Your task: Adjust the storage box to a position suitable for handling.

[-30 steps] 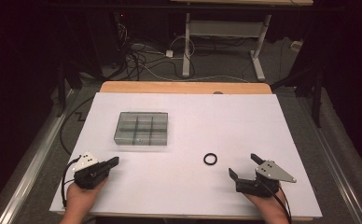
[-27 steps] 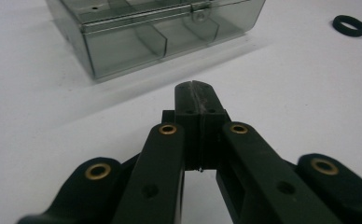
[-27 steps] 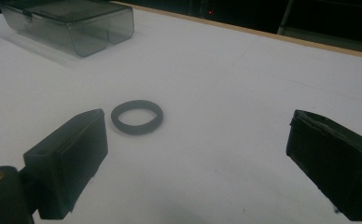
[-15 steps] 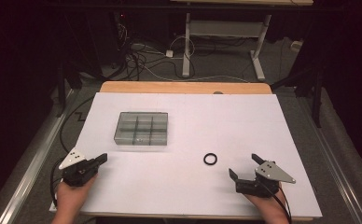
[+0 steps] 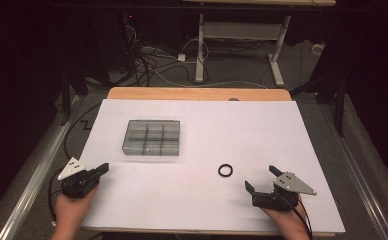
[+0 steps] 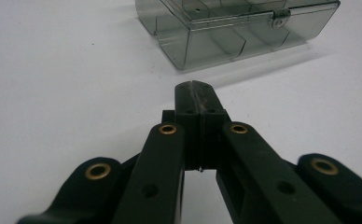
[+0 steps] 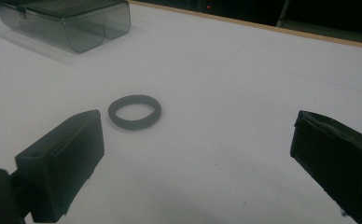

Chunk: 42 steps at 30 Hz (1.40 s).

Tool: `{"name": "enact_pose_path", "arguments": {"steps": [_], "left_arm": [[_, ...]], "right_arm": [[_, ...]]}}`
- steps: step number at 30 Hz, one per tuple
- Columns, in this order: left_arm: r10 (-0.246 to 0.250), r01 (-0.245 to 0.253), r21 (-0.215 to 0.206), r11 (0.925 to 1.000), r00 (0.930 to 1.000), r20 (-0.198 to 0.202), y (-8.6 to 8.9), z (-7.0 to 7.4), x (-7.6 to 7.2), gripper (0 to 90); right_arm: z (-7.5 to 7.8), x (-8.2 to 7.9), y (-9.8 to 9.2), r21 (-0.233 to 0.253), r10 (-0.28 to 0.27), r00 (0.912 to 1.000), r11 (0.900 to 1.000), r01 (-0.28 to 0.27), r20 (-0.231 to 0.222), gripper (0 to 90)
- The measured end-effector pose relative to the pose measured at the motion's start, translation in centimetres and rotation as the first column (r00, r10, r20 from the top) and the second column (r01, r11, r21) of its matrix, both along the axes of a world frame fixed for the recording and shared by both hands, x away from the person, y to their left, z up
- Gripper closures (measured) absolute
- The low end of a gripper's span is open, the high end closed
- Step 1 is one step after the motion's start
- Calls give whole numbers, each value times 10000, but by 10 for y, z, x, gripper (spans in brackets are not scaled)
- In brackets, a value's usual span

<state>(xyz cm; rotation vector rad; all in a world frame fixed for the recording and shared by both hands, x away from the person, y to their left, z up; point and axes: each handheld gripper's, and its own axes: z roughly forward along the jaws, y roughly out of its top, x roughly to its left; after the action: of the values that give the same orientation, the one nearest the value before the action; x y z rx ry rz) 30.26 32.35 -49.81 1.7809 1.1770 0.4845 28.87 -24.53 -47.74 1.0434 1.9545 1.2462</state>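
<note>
Overhead, the high view laid out the whole white surface [image 5: 197,195]: a smoky clear plastic box [image 5: 151,138] with a grid of compartments sat left of the middle, and a small black ring [image 5: 225,170] lay flat in front of the box and off to its right, well apart from it. Cables and a desk frame showed on the floor beyond the surface's far edge.

The left gripper view showed what the high view could not: a near corner of the box [image 6: 235,28], its lid down, with a small hinge or clasp at the edge. Along that gripper [image 6: 198,93] the fingers were pressed together with nothing between them.

The right gripper view brought the ring [image 7: 135,111] close, lying flat just ahead of one finger and touching neither. The right gripper [image 7: 198,144] had its fingers spread wide and held nothing. The box [image 7: 67,21] showed far off beyond the ring.

From above, the left gripper [image 5: 102,170] rested low in front of the box and to its left, pointing roughly toward it. The right gripper [image 5: 263,179] sat in front of the ring and to its right, held from behind by a hand [image 5: 287,220].
</note>
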Motion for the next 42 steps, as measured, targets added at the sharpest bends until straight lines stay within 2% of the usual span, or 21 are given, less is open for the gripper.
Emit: {"name": "enact_pose_path", "arguments": {"steps": [2, 7, 10, 13, 15, 16, 19, 20, 22, 24, 27, 29, 30, 32, 33, 34, 36, 40, 42], "left_arm": [[-106, 106, -115, 9999, 9999, -1, 0, 0, 0, 876], [-134, 135, -71, 9999, 9999, 102, -6, 6, 4, 876], [-261, 258, -252, 9993, 9996, -102, -11, 12, 11, 877], [-278, 277, -172, 9995, 9996, -11, -18, 18, 18, 877], [-222, 223, -238, 9995, 9997, 48, -20, 18, 20, 876], [-165, 169, -456, 9988, 9998, 84, -21, 19, 23, 877], [-165, 168, -466, 9988, 9998, 63, -22, 19, 27, 877], [-162, 164, -401, 9991, 9999, 53, -23, 19, 30, 877], [-136, 138, -269, 9995, 9999, 62, -24, 21, 34, 877], [-134, 136, -250, 9996, 9999, 69, -23, 24, 40, 877], [-149, 151, -284, 9995, 9999, 49, -23, 26, 44, 877], [-208, 209, -168, 9996, 9998, 41, -24, 26, 45, 877], [-229, 229, -133, 9996, 9997, 22, -24, 26, 46, 877], [-248, 248, -67, 9997, 9997, 28, -25, 27, 48, 877], [-248, 248, -67, 9997, 9997, 28, -25, 27, 48, 877], [-206, 208, -202, 9996, 9997, 89, -24, 28, 49, 877], [-183, 186, -239, 9995, 9998, 114, -23, 28, 50, 877], [-201, 204, -281, 9994, 9997, 132, -24, 29, 52, 877], [-236, 240, -263, 9994, 9996, 170, -27, 30, 53, 877]], "right_arm": [[0, 0, 0, 35, -3, 10000, 10000, 3, 31, 33], [1, -1, 0, -3, -21, 9999, 10000, 21, 165, 33], [1, -2, 0, -34, -22, 9999, 10000, 23, 117, 32], [3, -2, -2, -88, -67, 9999, 9999, 68, 147, 35], [4, -2, -2, -165, 82, 10000, 9998, -81, 49, 70], [3, -3, -1, -179, 144, 9999, 9997, -145, -31, 93], [3, -2, 1, -195, 316, 9993, 9993, -320, -219, 127], [2, 1, 5, -92, 514, 9970, 9986, -520, -573, 162], [3, 7, 11, -174, 673, 9941, 9975, -690, -848, 247], [4, 15, 18, -142, 787, 9906, 9966, -808, -1121, 326], [6, 28, 29, -354, 921, 9830, 9945, -988, -1588, 482], [5, 40, 35, -374, 811, 9795, 9953, -895, -1844, 565], [3, 48, 37, -226, 873, 9744, 9953, -940, -2071, 604], [0, 62, 42, -301, 806, 9653, 9954, -908, -2482, 661], [0, 62, 42, -301, 806, 9653, 9954, -908, -2482, 661], [-4, 73, 46, -256, 749, 9536, 9960, -861, -2915, 709], [-5, 79, 50, -469, 751, 9442, 9944, -950, -3206, 743], [-6, 81, 58, -787, 942, 9368, 9887, -1277, -3371, 780], [-6, 80, 62, -1176, 754, 9426, 9859, -1194, -3252, 829]]}}
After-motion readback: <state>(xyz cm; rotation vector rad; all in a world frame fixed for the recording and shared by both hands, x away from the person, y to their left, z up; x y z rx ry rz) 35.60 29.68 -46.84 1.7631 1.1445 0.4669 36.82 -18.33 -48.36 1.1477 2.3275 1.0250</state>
